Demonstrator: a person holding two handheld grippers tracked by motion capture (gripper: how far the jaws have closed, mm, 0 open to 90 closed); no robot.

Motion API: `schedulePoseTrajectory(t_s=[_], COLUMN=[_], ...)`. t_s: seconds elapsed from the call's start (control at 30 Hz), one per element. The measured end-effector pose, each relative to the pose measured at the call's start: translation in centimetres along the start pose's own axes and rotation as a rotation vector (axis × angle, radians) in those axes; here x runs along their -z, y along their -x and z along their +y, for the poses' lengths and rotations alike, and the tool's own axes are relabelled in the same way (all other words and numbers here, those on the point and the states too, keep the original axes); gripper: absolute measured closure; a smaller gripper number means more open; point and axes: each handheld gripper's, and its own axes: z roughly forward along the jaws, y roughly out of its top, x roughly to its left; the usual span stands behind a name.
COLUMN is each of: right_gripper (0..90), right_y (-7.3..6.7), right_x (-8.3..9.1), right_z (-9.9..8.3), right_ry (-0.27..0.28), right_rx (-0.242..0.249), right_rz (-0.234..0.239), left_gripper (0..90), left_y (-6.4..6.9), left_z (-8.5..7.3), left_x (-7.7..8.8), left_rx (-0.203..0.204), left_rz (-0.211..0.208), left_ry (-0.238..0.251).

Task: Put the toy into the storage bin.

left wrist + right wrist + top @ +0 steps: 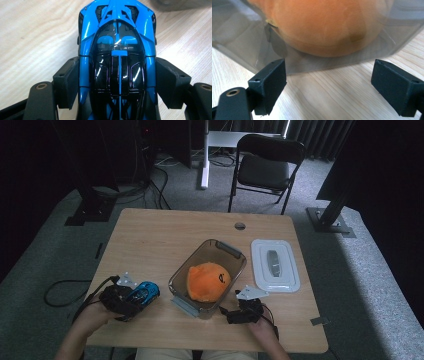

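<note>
A shiny blue and black toy car (117,37) sits between the jaws of my left gripper (117,75), whose pads press on both its sides just above the wooden table (165,235). In the high view the car (145,292) and left gripper (131,302) are at the table's front left. A clear smoky container (220,247) holds an orange plush toy (207,281). My right gripper (231,314) is open at the container's near right corner. Its jaws point at the container wall (237,42), with the plush toy (319,25) behind it and nothing between the pads.
A white lid (274,265) lies flat to the right of the container. A small round hole (240,226) marks the table's far edge. Behind the table stands a black folding chair (267,162). Bare wood stretches across the far left of the table.
</note>
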Motion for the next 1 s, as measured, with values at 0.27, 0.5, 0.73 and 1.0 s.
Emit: schedulePoseTrajectory(t_s=[0.27,0.5,0.73,1.0], right_gripper=[12.2,12.2,12.2,12.2], right_y=[-1.6,-1.1,-0.1,1.0], right_x=[-1.7,-1.2,-0.4,0.7], right_z=[0.8,0.5,-0.2,-1.0], right_ry=[-0.041,-0.042,-0.049,-0.055], right_rx=[0.052,0.04,0.031,0.011], right_rz=[-0.008,-0.021,-0.054,-0.085], left_gripper=[29.0,29.0,29.0,29.0], left_y=[-0.3,-0.5,-0.4,0.1], left_z=[1.9,3.9,6.4,9.8], left_x=[2.0,3.9,5.6,6.3], left_rx=[-0.023,-0.041,-0.063,-0.079], left_rz=[0.016,0.034,0.057,0.047], left_ry=[0.019,0.041,0.052,0.071])
